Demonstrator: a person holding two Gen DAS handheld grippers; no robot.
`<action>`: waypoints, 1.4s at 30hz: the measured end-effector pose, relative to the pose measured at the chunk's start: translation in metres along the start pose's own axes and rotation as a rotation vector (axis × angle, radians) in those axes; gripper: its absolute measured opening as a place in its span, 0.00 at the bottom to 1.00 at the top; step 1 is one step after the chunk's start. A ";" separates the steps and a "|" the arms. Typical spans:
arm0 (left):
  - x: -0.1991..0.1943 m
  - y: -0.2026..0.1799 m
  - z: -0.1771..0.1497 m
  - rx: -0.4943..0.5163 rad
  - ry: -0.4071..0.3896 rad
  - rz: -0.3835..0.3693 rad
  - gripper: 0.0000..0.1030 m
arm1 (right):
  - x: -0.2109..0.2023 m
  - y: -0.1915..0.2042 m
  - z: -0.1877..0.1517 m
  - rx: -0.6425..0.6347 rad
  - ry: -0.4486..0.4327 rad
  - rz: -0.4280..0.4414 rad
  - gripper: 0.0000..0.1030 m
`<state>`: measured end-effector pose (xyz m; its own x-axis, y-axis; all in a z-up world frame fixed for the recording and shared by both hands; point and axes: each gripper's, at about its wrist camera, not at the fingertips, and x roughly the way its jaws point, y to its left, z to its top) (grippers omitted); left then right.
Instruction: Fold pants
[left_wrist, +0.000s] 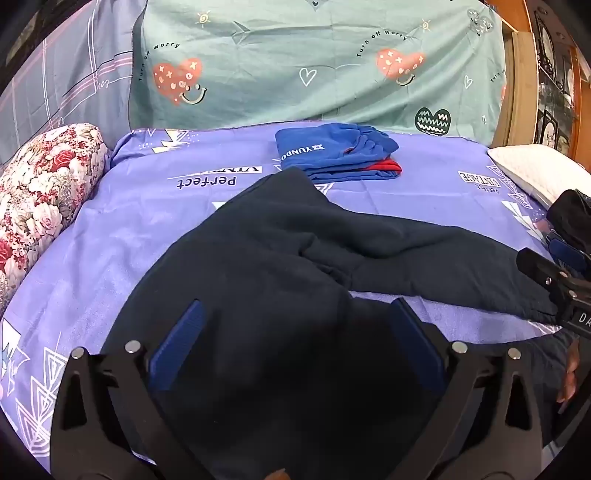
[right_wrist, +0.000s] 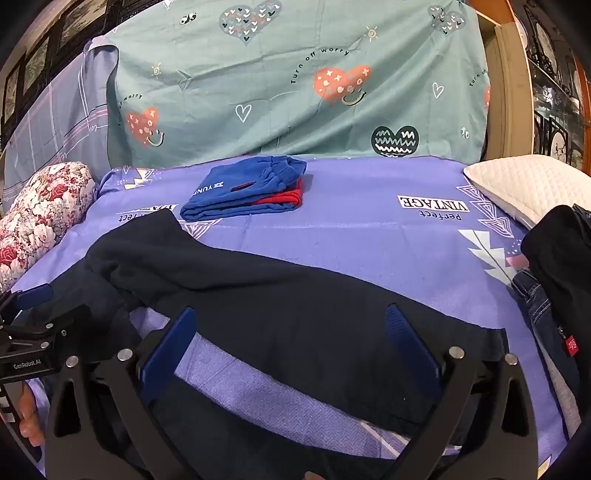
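Note:
Dark navy pants (left_wrist: 280, 258) lie spread on the purple bed sheet (left_wrist: 147, 221), waist end to the left and legs running right. My left gripper (left_wrist: 295, 317) is open, its blue fingers (left_wrist: 184, 332) wide apart over the waist end. My right gripper (right_wrist: 291, 325) is open over one leg of the pants (right_wrist: 295, 295) near its cuff. The second leg lies nearer me, under the gripper frame. The right gripper also shows at the right edge of the left wrist view (left_wrist: 554, 273); the left one shows at the left edge of the right wrist view (right_wrist: 33, 325).
A folded blue and red garment stack (left_wrist: 336, 155) (right_wrist: 247, 188) lies at the back of the bed. A floral bolster (left_wrist: 40, 192) is at the left, a white pillow (right_wrist: 528, 184) at the right. Jeans and dark clothes (right_wrist: 546, 295) are piled at the right. A teal sheet (left_wrist: 295, 62) hangs behind.

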<state>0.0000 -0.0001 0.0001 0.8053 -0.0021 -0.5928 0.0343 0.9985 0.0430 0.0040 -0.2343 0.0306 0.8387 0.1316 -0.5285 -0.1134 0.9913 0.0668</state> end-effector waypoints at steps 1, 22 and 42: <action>0.000 0.001 0.000 -0.011 0.000 -0.006 0.98 | 0.001 0.000 0.000 -0.001 0.008 0.000 0.99; 0.006 0.001 -0.003 -0.021 0.015 -0.014 0.98 | 0.001 0.001 0.000 -0.001 0.008 0.000 0.99; 0.007 0.005 -0.005 -0.027 0.017 -0.016 0.98 | 0.000 0.000 -0.001 0.010 0.012 0.001 0.99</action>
<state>0.0032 0.0051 -0.0078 0.7945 -0.0169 -0.6070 0.0303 0.9995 0.0118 0.0038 -0.2345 0.0300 0.8319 0.1328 -0.5388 -0.1092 0.9911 0.0757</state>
